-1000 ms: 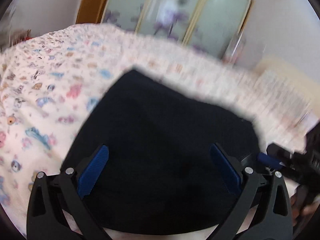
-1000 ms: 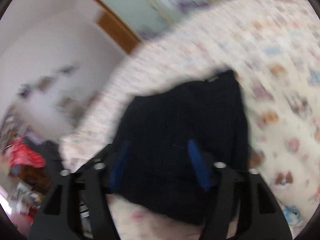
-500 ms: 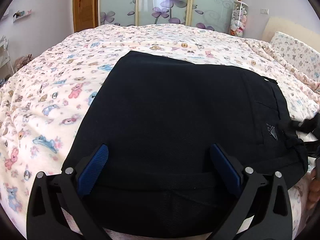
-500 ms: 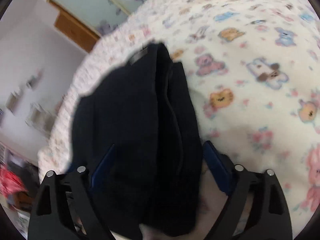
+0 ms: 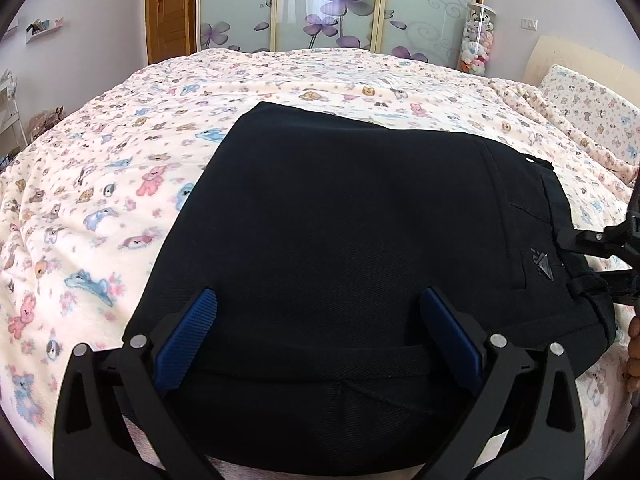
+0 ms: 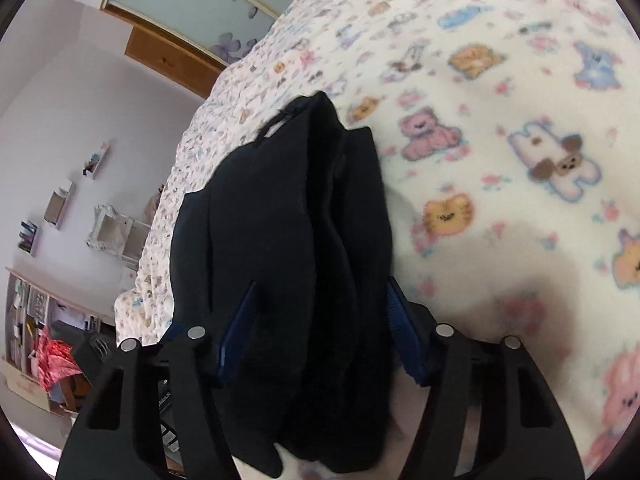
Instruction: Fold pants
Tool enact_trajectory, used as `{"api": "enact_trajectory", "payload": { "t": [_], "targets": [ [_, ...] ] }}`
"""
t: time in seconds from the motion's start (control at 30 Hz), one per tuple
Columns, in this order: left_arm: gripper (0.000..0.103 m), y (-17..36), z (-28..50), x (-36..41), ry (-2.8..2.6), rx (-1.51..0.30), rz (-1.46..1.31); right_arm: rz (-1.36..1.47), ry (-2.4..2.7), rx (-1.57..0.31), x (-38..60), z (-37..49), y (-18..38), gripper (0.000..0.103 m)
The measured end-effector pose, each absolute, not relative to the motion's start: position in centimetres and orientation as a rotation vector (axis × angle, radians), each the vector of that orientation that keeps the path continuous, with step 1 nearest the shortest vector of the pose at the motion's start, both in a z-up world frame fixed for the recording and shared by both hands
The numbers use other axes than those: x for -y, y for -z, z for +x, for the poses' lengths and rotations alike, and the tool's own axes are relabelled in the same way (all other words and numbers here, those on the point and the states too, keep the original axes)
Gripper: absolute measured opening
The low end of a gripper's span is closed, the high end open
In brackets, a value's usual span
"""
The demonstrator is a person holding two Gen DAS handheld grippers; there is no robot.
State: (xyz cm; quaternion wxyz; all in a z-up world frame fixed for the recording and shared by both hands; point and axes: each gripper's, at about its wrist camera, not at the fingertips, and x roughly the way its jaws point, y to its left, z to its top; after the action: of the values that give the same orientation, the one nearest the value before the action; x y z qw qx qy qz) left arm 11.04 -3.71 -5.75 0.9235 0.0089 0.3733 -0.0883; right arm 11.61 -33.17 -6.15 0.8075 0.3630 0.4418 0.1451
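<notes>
Black pants (image 5: 360,232) lie folded into a thick rectangle on the bear-print blanket (image 5: 100,184). My left gripper (image 5: 320,336) is open, with its blue-padded fingers spread over the near edge of the stack. In the right wrist view the folded pants (image 6: 288,240) show edge-on as stacked layers. My right gripper (image 6: 320,332) straddles that edge with one finger on either side of the stack, jaws apart and not pinching. The right gripper also shows at the right edge of the left wrist view (image 5: 612,256).
The bed fills both views. Sliding wardrobe doors with purple flowers (image 5: 332,4) and a wooden door (image 5: 170,8) stand behind it. A pillow (image 5: 592,108) lies at the far right. Shelves and clutter (image 6: 44,332) sit past the bed's edge.
Both grippers swung around and steadied over the folded pants. The right gripper came in low at the stack's edge, so the layers now sit between its fingers. The pants lie still.
</notes>
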Motion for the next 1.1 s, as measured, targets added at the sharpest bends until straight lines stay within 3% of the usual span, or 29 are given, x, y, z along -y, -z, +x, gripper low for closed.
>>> {"api": "enact_trajectory", "payload": {
  "t": [0.23,0.37,0.47,0.63,0.83,1.1],
  "targets": [
    [0.101,5.8,11.0,3.7,0.181,-0.766,0.018,0.827,-0.361,-0.924,33.8,11.6,6.8,0.065],
    [0.101,5.8,11.0,3.7,0.178,-0.767,0.013,0.850,-0.445,-0.876,33.7,12.0,6.6,0.041],
    [0.101,5.7,11.3,3.4,0.178,-0.771,-0.005,0.805,-0.464,-0.822,32.8,11.6,4.8,0.037],
    [0.101,5.6,11.3,2.9,0.176,-0.774,-0.039,0.680,-0.527,-0.705,30.0,10.6,0.8,0.036],
    [0.101,5.5,11.2,2.8,0.186,-0.761,-0.039,0.693,-0.364,-0.834,31.1,12.1,3.8,0.035],
    [0.101,2.7,11.3,-2.1,0.312,-0.784,-0.225,0.746,-0.366,-0.852,31.7,11.5,4.6,0.036]
  ]
}}
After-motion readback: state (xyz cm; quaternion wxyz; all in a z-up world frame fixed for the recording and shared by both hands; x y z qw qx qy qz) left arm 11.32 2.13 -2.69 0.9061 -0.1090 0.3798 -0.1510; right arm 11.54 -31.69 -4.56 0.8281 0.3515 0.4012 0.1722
